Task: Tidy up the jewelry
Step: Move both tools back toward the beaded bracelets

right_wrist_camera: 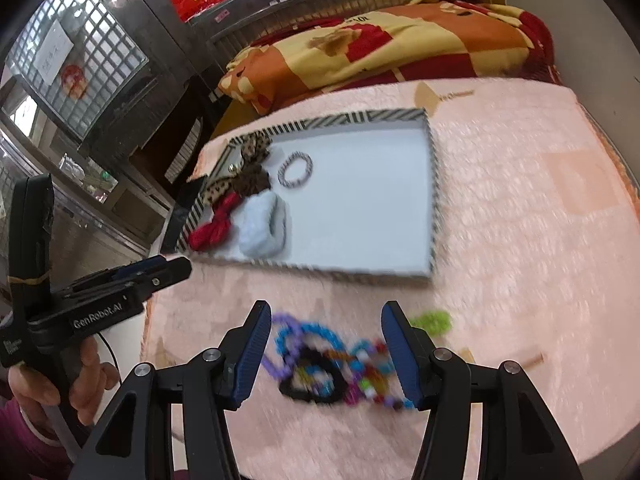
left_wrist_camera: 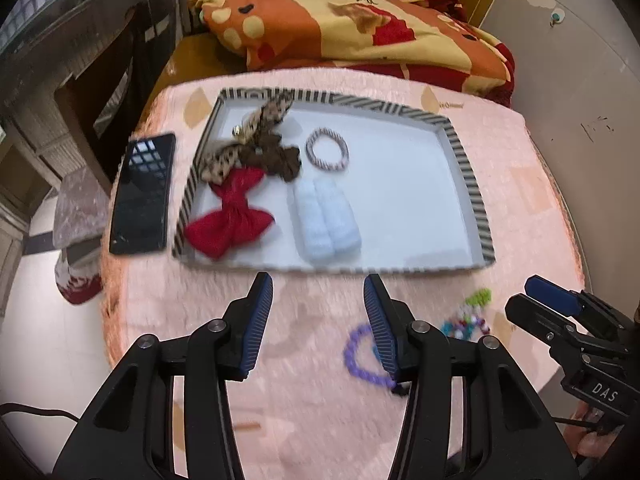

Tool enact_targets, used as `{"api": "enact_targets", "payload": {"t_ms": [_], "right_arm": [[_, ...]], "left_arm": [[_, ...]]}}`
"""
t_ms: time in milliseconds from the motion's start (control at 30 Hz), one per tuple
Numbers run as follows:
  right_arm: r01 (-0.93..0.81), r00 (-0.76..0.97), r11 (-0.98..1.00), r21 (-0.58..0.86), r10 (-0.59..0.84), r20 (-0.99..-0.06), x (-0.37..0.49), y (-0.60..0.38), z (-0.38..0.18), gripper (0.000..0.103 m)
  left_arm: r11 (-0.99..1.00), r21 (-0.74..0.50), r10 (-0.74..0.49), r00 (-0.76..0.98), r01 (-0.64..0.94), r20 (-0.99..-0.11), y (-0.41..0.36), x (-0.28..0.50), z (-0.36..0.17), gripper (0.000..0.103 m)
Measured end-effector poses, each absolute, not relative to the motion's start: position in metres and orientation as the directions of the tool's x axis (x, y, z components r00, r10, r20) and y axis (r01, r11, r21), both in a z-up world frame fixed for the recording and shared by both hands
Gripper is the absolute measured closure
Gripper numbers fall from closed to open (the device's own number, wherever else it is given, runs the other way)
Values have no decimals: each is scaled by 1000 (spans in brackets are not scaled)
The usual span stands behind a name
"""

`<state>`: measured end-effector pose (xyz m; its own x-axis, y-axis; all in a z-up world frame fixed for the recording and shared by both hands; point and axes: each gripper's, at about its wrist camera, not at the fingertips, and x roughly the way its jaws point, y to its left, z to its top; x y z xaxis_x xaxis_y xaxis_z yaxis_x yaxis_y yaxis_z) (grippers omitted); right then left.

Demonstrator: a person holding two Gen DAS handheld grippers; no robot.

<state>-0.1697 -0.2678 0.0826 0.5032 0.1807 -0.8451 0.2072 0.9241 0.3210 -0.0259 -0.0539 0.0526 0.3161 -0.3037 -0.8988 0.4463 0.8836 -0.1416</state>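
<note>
We see a bed (left_wrist_camera: 360, 32) with an orange, red and cream quilt at the back, and in front of it the bench (left_wrist_camera: 520, 184) under a fuzzy pink cover. On the bench lies a shallow tray (left_wrist_camera: 468, 176) with a striped rim and a white floor. A black phone (left_wrist_camera: 142, 194) lies flat just left of the tray.

In the tray's left part we find a red bow (left_wrist_camera: 232, 216), a pale blue fluffy piece (left_wrist_camera: 326, 220) beside it, a leopard-print and brown scrunchie (left_wrist_camera: 256, 144) behind the bow, and a striped ring-shaped hair tie (left_wrist_camera: 327, 149) to its right. The tray's right part is bare.

Our left gripper (left_wrist_camera: 318, 308) hovers over the cover just before the tray, jaws spread, nothing between them. Our right gripper (right_wrist_camera: 322, 344) hangs with jaws spread above a blurred heap on the cover: a purple bead bracelet (right_wrist_camera: 286, 344), a blue bead bracelet (right_wrist_camera: 316, 332), a black hair tie (right_wrist_camera: 312, 384), mixed coloured beads (right_wrist_camera: 370, 376) and a green piece (right_wrist_camera: 434, 322). The pads touch none of them.
</note>
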Motion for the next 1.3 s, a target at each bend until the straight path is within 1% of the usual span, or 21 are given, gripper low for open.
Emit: {"api": "enact_targets", "payload": {"t_ms": [267, 567, 733, 867, 1000, 1067, 1300], "right_arm": [[216, 448, 929, 301, 179, -876, -209, -277, 58, 48], [195, 450, 921, 336, 220, -866, -226, -280, 50, 48], [153, 441, 925, 348, 251, -862, -224, -274, 50, 48], [100, 438, 939, 328, 254, -862, -218, -261, 54, 48], [78, 460, 945, 317, 248, -853, -207, -250, 58, 48], [92, 465, 949, 301, 226, -856, -200, -246, 58, 48], [136, 474, 953, 271, 178, -862, -198, -238, 58, 48]], "left_arm": [[895, -164, -294, 272, 415, -916, -44, -62, 36, 55], [921, -155, -241, 211, 359, -947, -37, -87, 3, 55], [938, -143, -219, 220, 315, -951, -25, -100, 5, 55], [949, -137, -204, 224, 282, -953, -16, -110, 8, 55], [944, -145, -214, 213, 297, -953, -12, -113, 8, 55], [935, -166, -236, 199, 314, -951, -11, -109, 6, 52], [913, -196, -265, 154, 357, -952, -13, -88, -11, 51]]}}
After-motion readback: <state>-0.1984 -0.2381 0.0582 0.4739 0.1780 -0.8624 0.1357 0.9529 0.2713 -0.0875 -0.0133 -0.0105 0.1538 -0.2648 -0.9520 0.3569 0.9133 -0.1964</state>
